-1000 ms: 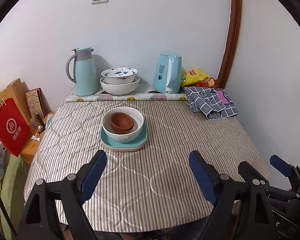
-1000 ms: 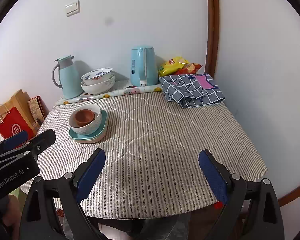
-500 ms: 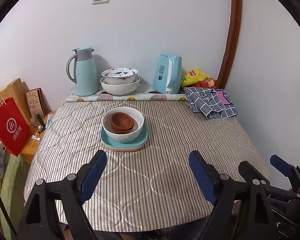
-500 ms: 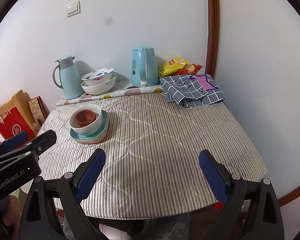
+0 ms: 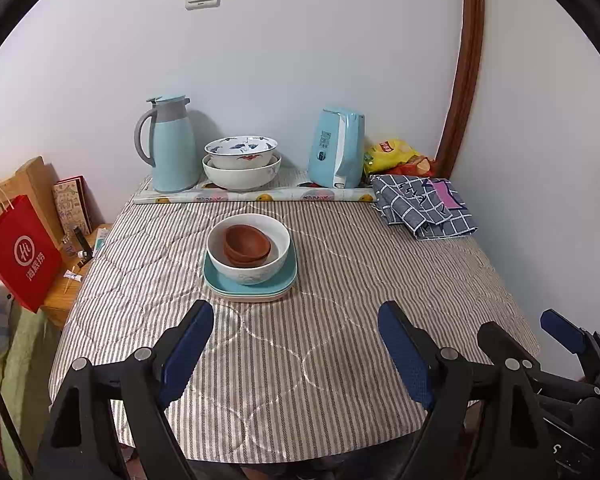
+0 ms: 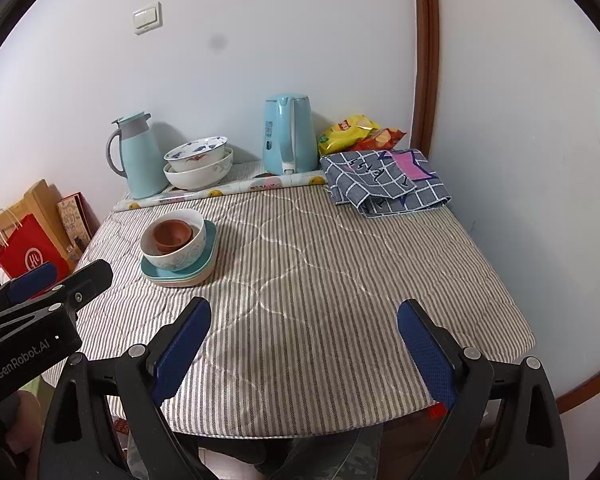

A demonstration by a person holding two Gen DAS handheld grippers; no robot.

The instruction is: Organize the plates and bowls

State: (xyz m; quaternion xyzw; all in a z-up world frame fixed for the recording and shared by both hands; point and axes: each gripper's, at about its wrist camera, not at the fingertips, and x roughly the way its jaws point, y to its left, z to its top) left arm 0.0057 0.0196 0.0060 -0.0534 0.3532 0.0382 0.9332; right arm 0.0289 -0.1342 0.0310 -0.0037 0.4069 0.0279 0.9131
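Meanwhile, both the left hand-held gripper (image 5: 295, 336) and right hand-held gripper (image 6: 304, 336) hung agape and empty over the counter (image 5: 340, 320); the stacked bowls (image 5: 248, 248) sat at eleven o'clock.

Two handheld black grippers with blue pads.
Left gripper (image 5: 295, 338): black plastic frame with triangular cut-outs, silver screw heads at the finger pivots, textured dark-blue pads on the inner faces of its fingers (image 5: 404, 354). Right gripper (image 6: 304, 338): same black build, silver screws, blue pads. In the right wrist view the left gripper's black body carries white "GenRobot.AI" lettering.
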